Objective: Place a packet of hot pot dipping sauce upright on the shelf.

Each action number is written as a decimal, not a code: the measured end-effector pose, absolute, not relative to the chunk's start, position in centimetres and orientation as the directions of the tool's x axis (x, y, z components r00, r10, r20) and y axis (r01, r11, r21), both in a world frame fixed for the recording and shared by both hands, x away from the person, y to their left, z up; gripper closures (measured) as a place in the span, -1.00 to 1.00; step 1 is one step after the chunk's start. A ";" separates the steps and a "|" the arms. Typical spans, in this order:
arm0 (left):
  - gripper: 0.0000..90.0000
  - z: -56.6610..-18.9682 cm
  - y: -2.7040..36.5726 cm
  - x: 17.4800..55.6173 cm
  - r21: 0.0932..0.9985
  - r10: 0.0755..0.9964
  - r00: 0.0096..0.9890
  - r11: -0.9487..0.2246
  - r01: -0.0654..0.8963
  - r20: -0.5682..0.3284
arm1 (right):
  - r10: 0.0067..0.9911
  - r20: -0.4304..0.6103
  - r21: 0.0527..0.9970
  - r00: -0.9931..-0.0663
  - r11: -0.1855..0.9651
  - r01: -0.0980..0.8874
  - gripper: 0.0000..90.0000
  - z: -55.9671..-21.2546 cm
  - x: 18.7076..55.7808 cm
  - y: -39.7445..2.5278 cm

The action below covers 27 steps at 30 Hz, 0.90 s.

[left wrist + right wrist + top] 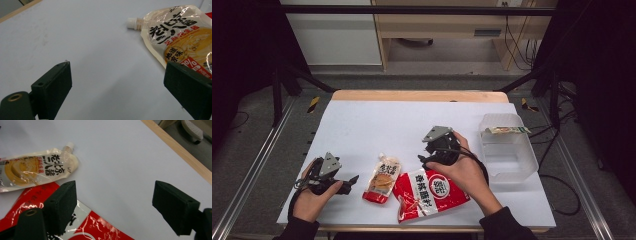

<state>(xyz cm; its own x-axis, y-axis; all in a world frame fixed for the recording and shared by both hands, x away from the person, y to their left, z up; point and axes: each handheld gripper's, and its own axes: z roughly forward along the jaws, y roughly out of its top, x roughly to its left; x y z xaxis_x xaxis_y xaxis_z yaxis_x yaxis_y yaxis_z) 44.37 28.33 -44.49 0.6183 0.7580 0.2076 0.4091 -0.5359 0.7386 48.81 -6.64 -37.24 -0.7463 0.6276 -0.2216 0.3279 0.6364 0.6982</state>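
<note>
A cream spouted sauce pouch (pixel 383 179) (pixel 180 37) (pixel 35 168) lies near the front of the white table, its cap pointing away from me. A larger red snack bag (pixel 428 192) (pixel 82 225) lies just right of it. My left gripper (pixel 347 184) (pixel 117 87) rests low at the front left, open, its jaws wide apart and pointing at the pouch with bare table between them. My right gripper (pixel 427 160) (pixel 113 205) hovers open over the red bag's far edge, nothing between its jaws.
A clear plastic bin (pixel 508 150) stands at the right of the table with a small packet (pixel 507 130) lying across its far rim. The wooden table edge (pixel 419 96) runs along the back. Metal rails and dark frame legs flank the table.
</note>
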 end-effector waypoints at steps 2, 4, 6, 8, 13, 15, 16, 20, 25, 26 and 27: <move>-0.82 -44.5 28.3 44.4 0.732 0.752 0.623 -0.546 0.408 0.214 | 0.615 -0.215 0.695 -0.759 0.642 0.324 -0.50 -37.5 48.9 -5.6; -0.82 -44.4 28.3 44.4 0.730 0.751 0.624 -0.548 0.407 0.216 | 0.610 -0.201 0.694 -0.767 0.641 0.328 -0.45 -37.8 49.1 -4.7; -0.82 -44.4 28.3 44.4 0.733 0.752 0.623 -0.546 0.406 0.215 | 0.604 -0.186 0.691 -0.775 0.641 0.334 -0.41 -38.1 49.3 -3.9; -0.82 -44.5 28.3 44.4 0.733 0.753 0.623 -0.544 0.408 0.212 | 0.597 -0.177 0.689 -0.782 0.643 0.335 -0.37 -38.3 49.5 -3.2; -0.82 -44.5 28.2 44.4 0.733 0.749 0.630 -0.545 0.407 0.207 | 0.588 -0.157 0.681 -0.794 0.646 0.344 -0.24 -38.8 49.7 -1.9; -0.81 -44.5 28.1 44.4 0.730 0.744 0.635 -0.550 0.405 0.208 | 0.584 -0.159 0.676 -0.796 0.652 0.344 -0.21 -38.9 49.8 -1.8; -0.81 -44.5 27.9 44.3 0.727 0.736 0.643 -0.558 0.399 0.212 | 0.582 -0.152 0.675 -0.799 0.652 0.346 -0.16 -39.1 50.0 -1.4; -0.80 -44.6 27.4 44.3 0.718 0.722 0.657 -0.574 0.393 0.218 | 0.578 -0.128 0.673 -0.806 0.647 0.358 -0.05 -39.5 50.4 -0.8; -0.80 -44.7 27.1 44.3 0.712 0.715 0.663 -0.583 0.391 0.222 | 0.567 -0.104 0.659 -0.817 0.655 0.370 0.06 -40.6 51.0 0.3; -0.80 -44.7 27.1 44.3 0.713 0.714 0.664 -0.583 0.391 0.220 | 0.563 -0.100 0.654 -0.820 0.658 0.373 0.08 -40.9 51.0 0.6; -0.80 -44.7 27.1 44.3 0.713 0.714 0.664 -0.583 0.391 0.220 | 0.563 -0.100 0.654 -0.820 0.658 0.373 0.08 -40.9 51.0 0.6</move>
<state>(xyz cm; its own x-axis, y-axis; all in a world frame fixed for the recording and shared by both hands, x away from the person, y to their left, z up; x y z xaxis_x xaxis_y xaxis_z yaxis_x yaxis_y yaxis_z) 44.30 27.06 -44.68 0.6643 0.7144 0.2198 0.3908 -0.5827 0.7125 51.00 0.62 -40.88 -0.8201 0.5634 -0.1000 0.3726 0.6584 0.6540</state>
